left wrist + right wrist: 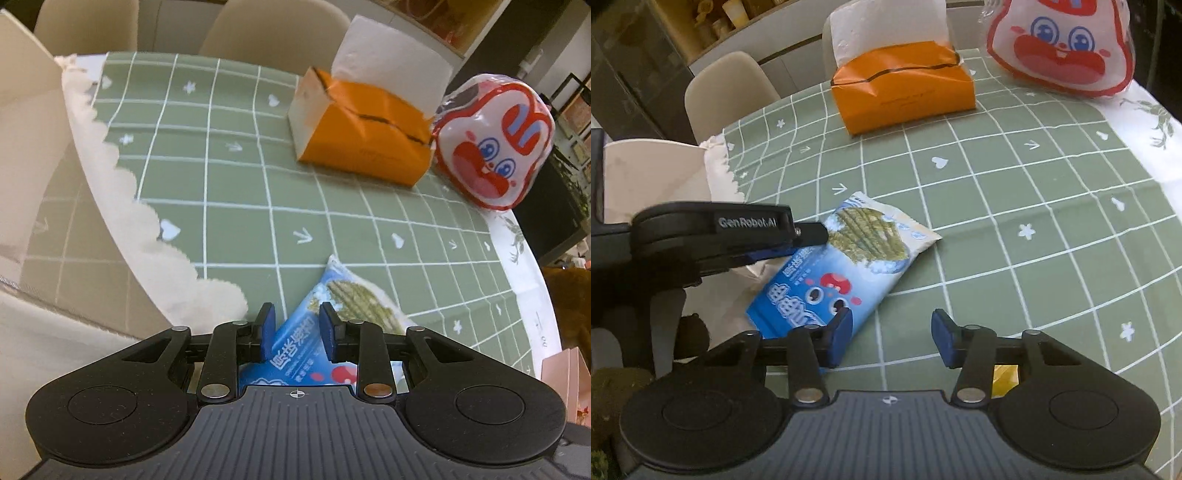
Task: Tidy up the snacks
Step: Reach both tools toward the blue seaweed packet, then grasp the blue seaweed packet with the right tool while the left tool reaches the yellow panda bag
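Note:
A blue snack packet (849,266) with green ridged crisps printed on it lies slanted near the left edge of the green checked tablecloth (1015,221). My left gripper (801,243) reaches in from the left, one finger above and one below the packet's side. In the left wrist view the blue snack packet (295,336) fills the gap of the left gripper (297,328) between the blue pads, which are shut on it. My right gripper (892,336) hovers open just in front of the packet's near corner, with only tablecloth between its pads.
An orange tissue box (905,88) with a white tissue sticking up stands at the back. A white-and-red rabbit-face bag (1060,48) sits at the far right. A pale open box (653,173) stands off the table's left edge. Beige chairs (727,88) stand behind. Something yellow (1004,380) shows under my right gripper.

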Motion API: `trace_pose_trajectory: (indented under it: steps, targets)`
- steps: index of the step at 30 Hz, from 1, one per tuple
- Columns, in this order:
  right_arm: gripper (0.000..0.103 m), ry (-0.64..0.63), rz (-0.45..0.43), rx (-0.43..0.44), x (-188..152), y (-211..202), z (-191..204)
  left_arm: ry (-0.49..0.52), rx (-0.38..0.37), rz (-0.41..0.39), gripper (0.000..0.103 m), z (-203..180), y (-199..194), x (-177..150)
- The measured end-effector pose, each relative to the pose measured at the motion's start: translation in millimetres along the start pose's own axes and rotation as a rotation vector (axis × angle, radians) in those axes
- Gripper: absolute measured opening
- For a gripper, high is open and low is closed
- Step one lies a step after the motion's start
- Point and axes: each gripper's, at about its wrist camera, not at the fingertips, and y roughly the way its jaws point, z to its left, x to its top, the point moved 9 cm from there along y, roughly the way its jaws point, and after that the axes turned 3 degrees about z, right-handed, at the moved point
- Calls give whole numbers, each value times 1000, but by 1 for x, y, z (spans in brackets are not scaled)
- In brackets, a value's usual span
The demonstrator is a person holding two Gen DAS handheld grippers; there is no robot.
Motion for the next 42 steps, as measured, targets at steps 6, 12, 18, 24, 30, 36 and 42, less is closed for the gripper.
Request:
trace_pose_trajectory:
  steps: [6, 12, 18, 24, 30, 36, 42]
  targets:
    - [58, 62, -12, 34, 4, -14, -24, -92, -136, 86, 31, -16, 1, -18]
    - [74, 143, 14, 65, -1, -9, -31, -31, -124, 60, 31, -33, -16, -19]
    - [75, 41, 37, -31, 1, 14, -8, 127, 102, -69, 31, -28, -51, 5]
    - [88, -52, 15, -119, 7, 30, 18, 141, 147, -117, 31, -21, -70, 14]
    - [93, -99, 18, -210, 11, 41, 26, 104, 142, -131, 31, -9, -79, 15]
    - [90, -92, 9, -218, 15, 44, 26, 72, 127, -145, 31, -2, -86, 17]
    - [78, -115, -90, -226, 28, 4, 3, 47, 75, -128, 31, -8, -82, 7]
